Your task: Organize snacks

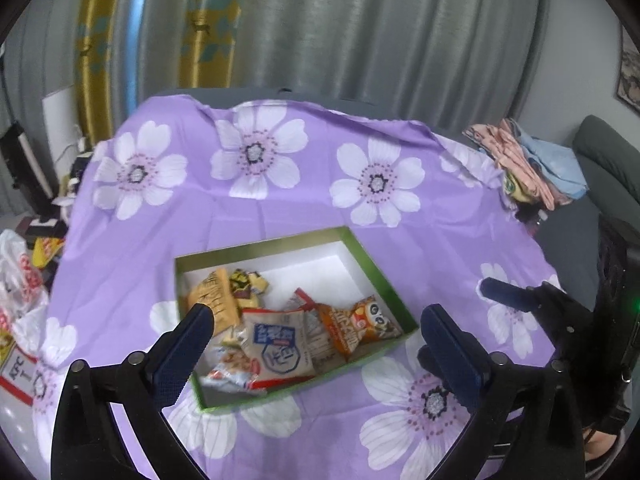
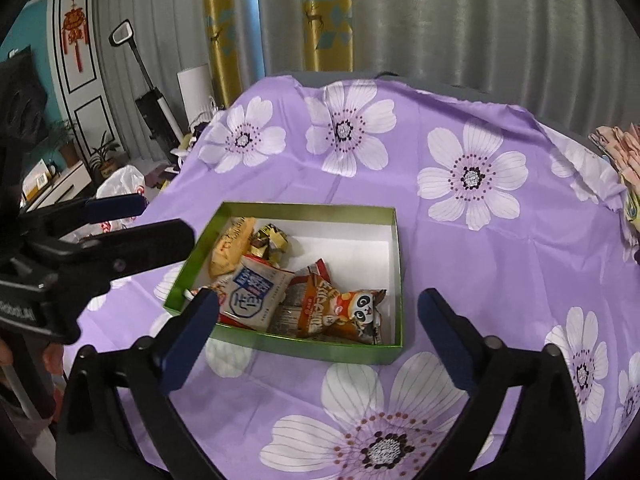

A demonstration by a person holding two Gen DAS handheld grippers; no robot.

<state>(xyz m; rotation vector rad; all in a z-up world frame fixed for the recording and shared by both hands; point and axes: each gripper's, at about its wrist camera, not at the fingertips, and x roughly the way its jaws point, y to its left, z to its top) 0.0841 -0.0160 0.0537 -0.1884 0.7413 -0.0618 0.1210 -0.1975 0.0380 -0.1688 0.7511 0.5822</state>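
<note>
A green box (image 1: 256,246) (image 2: 308,206) with a white floor sits on the purple flowered cloth (image 1: 280,196) (image 2: 400,152). Inside lie an orange panda packet (image 1: 360,324) (image 2: 348,312), a white-and-blue packet (image 1: 278,350) (image 2: 254,296), a yellow packet (image 1: 214,292) (image 2: 230,248) and small gold-wrapped sweets (image 1: 248,284) (image 2: 274,240). My left gripper (image 1: 316,316) (image 2: 164,216) hangs above the box's near left side, open and holding nothing. My right gripper (image 2: 319,298) (image 1: 516,286) hovers over the near right side, its jaws also open and empty.
Folded pink and blue clothes (image 1: 536,164) (image 2: 620,140) are piled at the cloth's far right corner. White plastic bags (image 1: 20,280) (image 2: 120,180) lie off the left edge. Grey and gold curtains hang behind. A grey sofa (image 1: 604,160) stands at the right.
</note>
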